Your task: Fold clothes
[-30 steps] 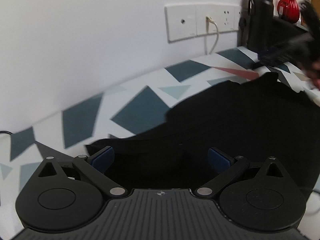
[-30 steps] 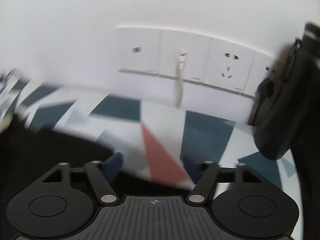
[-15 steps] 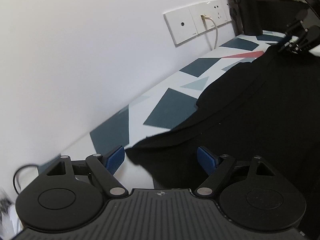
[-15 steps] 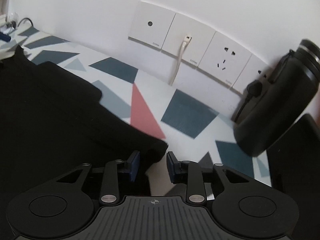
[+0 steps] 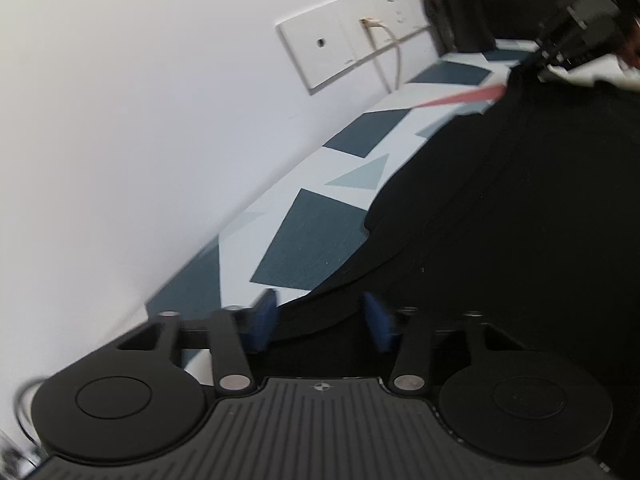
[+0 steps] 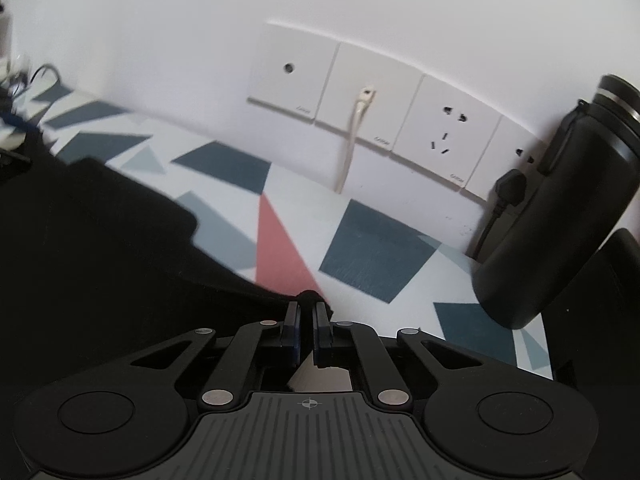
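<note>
Black garment (image 5: 520, 208) lies spread across a worktop (image 5: 316, 236) patterned in white, dark teal, grey and red shapes, set against a white wall. Right tool (image 6: 306, 320) has its blue-padded fingers drawn almost together, clamped on a corner of the cloth (image 6: 120, 260) near the red triangle (image 6: 280, 248) of the pattern. Left tool (image 5: 320, 322) holds its fingers apart over the opposite edge of the same garment, the fabric's hem running between the blue pads (image 5: 262, 320); they do not appear to press on it. From the left wrist view, the right tool (image 5: 572, 44) shows at the far end of the cloth, blurred. A row of white wall sockets (image 6: 384, 120) sits above the worktop, with a pale cable (image 6: 354, 136) plugged into one and a black plug (image 6: 510, 188) in another. A black insulated bottle (image 6: 560, 216) stands just beside the sockets, near the right tool and apart from the garment.
</note>
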